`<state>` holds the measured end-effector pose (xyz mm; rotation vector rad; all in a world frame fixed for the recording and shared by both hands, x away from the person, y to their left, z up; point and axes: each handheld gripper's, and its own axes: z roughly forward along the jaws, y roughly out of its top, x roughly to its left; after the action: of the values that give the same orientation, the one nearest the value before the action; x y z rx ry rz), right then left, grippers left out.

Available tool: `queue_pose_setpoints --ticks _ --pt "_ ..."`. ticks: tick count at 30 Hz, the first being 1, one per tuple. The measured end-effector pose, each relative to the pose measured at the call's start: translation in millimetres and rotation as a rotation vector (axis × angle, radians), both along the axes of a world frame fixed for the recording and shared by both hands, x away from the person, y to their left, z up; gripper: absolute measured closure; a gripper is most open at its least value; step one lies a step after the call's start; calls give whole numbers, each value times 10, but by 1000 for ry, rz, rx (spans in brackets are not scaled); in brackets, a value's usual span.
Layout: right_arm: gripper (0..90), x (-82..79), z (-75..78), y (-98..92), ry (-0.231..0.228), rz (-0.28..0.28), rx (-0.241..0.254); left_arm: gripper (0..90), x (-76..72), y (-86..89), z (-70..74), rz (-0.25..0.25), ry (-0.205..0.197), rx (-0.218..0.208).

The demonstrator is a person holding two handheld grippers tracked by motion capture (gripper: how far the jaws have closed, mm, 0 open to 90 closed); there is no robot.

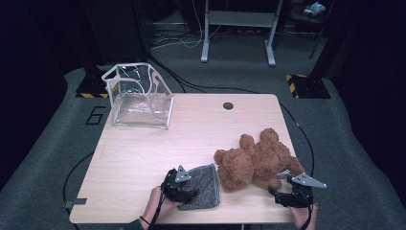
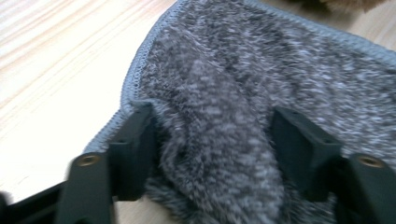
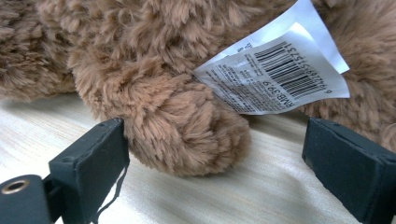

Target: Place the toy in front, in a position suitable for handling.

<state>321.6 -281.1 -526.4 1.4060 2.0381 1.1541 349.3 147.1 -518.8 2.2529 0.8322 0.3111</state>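
A grey fuzzy cloth [image 1: 207, 186] lies folded near the table's front edge, left of a brown teddy bear [image 1: 256, 160] lying on the wood. My left gripper [image 1: 189, 190] is at the cloth's left edge. In the left gripper view a raised fold of the cloth [image 2: 215, 116] is bunched between the two jaws, which press on it from both sides. My right gripper [image 1: 280, 189] sits at the bear's near right side, open. One plush limb [image 3: 187, 121] lies between its jaws, with a white barcode label [image 3: 280, 74] just behind.
A clear plastic bag with white edging [image 1: 141, 96] stands open at the table's far left corner. A small dark hole [image 1: 228, 105] sits at the far edge. The wooden table [image 1: 153, 153] is bare in the middle. Cables run across the floor behind.
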Motion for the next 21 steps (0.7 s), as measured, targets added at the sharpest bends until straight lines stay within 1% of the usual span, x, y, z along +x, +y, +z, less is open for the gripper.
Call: queue_pose_setpoints --ticks 2,5,7,8,10,11,12,16,17,18,19,20,21 --pt "65 -1 1 3 0 -2 4 413 1 22 8 4 -2 1" --pt "65 -2 1 1 0 -3 4 539 1 59 5 6 -8 -17" --pt "65 -1 1 2 0 -2 4 612 1 75 9 -4 -3 -20" --pt "65 -1 1 1 -1 -3 4 646 -14 89 -2 2 -16 -29" --pt "65 -2 1 0 -1 -3 5 685 -17 110 1 -7 -19 -32" --pt "65 -2 1 0 -2 -3 4 699 -22 111 -2 -1 -24 -34" --pt "65 -2 1 0 -1 -4 5 709 -24 126 2 -7 -27 -39" --pt "65 -3 2 1 -1 -4 10 716 -19 174 23 -10 -28 -43" --pt "65 -3 2 0 -1 -4 10 716 -9 247 60 -4 -36 -49" --pt "65 -2 2 -1 -4 -2 9 717 1 304 89 2 -35 -57" --pt "65 -2 2 -1 -4 -2 9 717 1 304 89 2 -35 -57" --pt "65 -3 2 0 -2 -3 10 717 16 353 110 7 -35 -66" --pt "65 -3 2 0 -2 -3 10 717 31 411 133 16 -26 -72"
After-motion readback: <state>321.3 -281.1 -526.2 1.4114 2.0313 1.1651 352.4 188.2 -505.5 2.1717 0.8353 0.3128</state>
